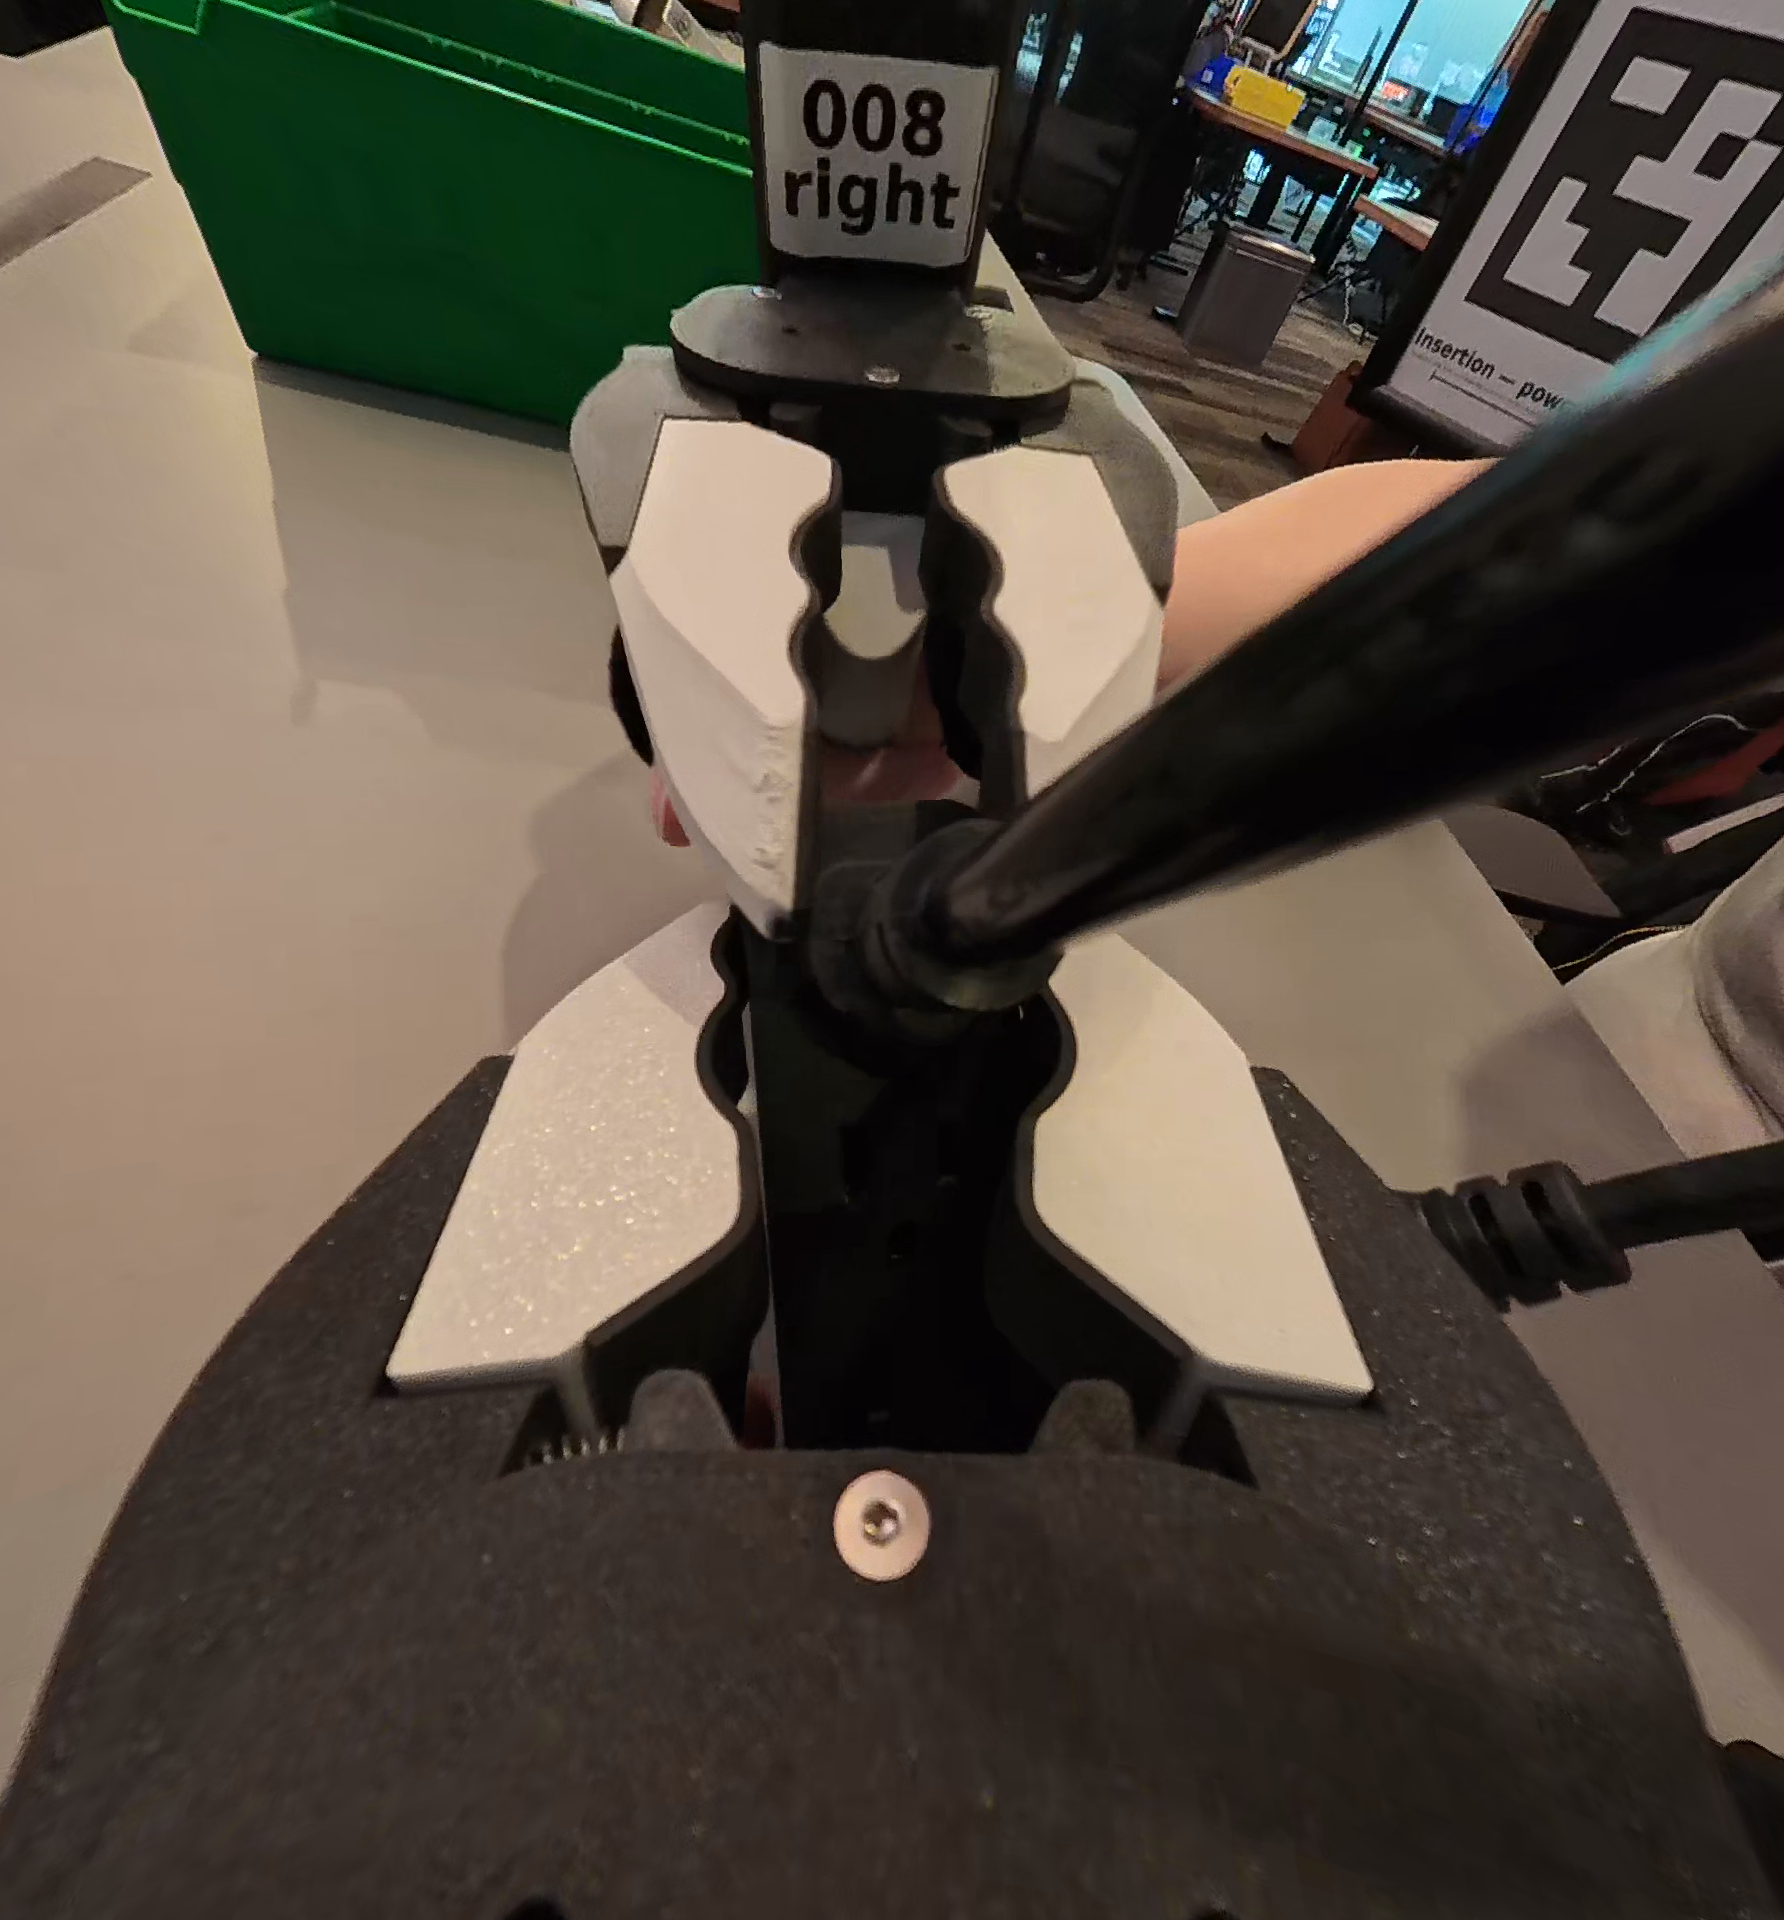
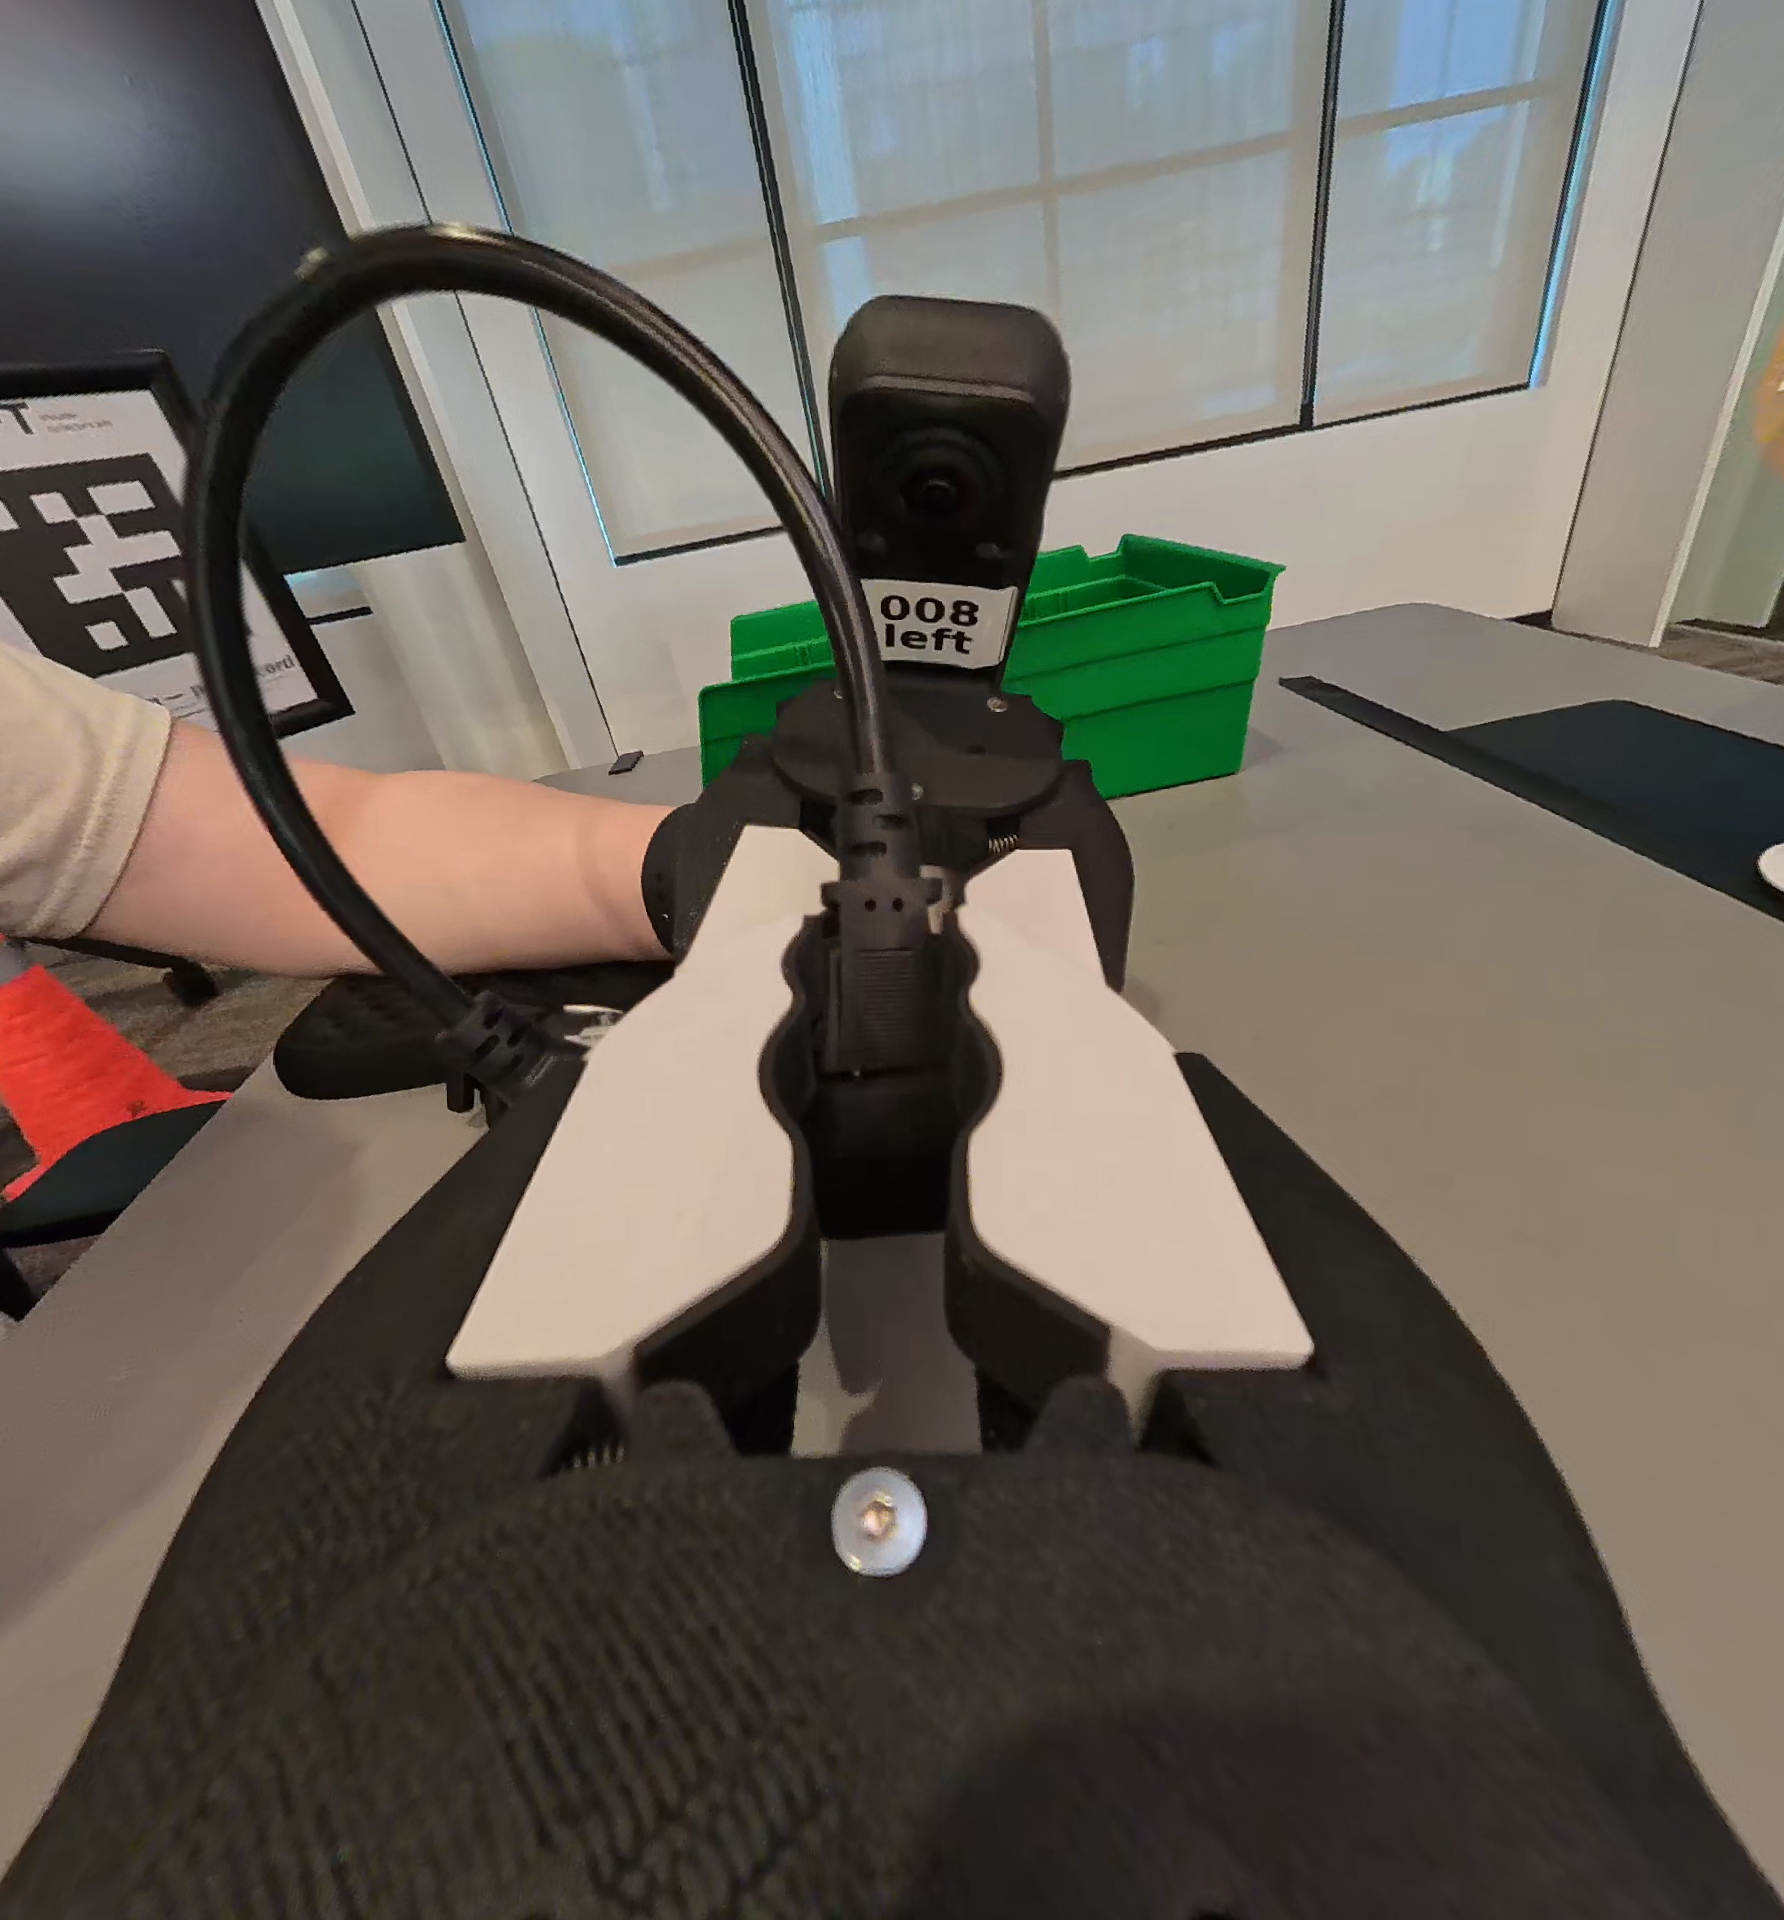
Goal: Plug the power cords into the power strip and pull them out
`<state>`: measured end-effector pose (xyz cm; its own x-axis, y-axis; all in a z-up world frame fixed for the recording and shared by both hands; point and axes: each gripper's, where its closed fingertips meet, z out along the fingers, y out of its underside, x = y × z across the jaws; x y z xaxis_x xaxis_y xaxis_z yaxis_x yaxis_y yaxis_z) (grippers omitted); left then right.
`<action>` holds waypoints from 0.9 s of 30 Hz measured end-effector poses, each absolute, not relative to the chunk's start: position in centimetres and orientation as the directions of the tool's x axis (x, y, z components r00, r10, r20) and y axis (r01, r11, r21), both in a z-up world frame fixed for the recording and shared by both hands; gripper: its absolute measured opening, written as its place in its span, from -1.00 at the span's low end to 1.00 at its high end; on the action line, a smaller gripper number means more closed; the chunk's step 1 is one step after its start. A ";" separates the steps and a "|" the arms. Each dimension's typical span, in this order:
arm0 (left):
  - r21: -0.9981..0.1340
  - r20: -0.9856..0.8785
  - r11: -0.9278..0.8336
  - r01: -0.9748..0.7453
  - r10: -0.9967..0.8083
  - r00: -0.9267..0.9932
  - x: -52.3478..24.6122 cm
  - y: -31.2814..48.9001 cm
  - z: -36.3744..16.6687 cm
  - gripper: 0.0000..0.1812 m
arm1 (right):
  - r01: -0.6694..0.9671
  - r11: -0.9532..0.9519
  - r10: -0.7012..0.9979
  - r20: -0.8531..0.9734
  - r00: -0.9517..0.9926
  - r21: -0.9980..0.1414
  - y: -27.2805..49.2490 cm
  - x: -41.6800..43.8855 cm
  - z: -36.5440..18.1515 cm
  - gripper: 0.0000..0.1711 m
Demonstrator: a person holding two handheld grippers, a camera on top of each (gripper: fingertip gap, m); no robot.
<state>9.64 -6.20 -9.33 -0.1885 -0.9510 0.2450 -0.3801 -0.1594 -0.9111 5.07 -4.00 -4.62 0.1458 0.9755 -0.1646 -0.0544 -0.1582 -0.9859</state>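
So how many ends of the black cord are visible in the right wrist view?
2. The first end sits between the jaws at centre; the second end lies left, by the table edge. Others may be hidden.

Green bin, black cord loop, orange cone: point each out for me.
Green bin [image 2: 1158,665], right wrist view, front wall.
Black cord loop [image 2: 244,468], right wrist view, left side of arc.
Orange cone [image 2: 46,1049], right wrist view, sloped side.

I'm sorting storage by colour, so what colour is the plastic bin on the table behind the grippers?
Bright green. The bin shows best in the right wrist view.
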 end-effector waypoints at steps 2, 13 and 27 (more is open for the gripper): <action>-0.910 0.247 -0.160 -0.382 -0.950 -0.191 9.6 -6.2 -9.3 -0.46 | -0.059 -0.163 0.973 -0.170 0.154 -0.985 -3.9 5.0 -4.6 -0.75; -0.904 0.270 -0.181 -0.388 -0.945 -0.187 9.9 -6.6 -9.7 -0.46 | -0.097 -0.166 0.969 -0.181 0.170 -0.981 -3.9 5.1 -4.7 -0.82; -0.892 0.305 -0.217 -0.396 -0.936 -0.174 10.0 -6.5 -9.9 -0.46 | -0.108 -0.176 0.965 -0.193 0.177 -0.978 -3.7 5.0 -4.9 -0.83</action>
<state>9.95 -6.54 -9.92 -0.1744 -0.9363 0.3049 -0.3964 -0.2167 -0.8921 5.04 -3.73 -4.92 0.1774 0.9650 -0.1931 -0.1079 -0.1760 -0.9785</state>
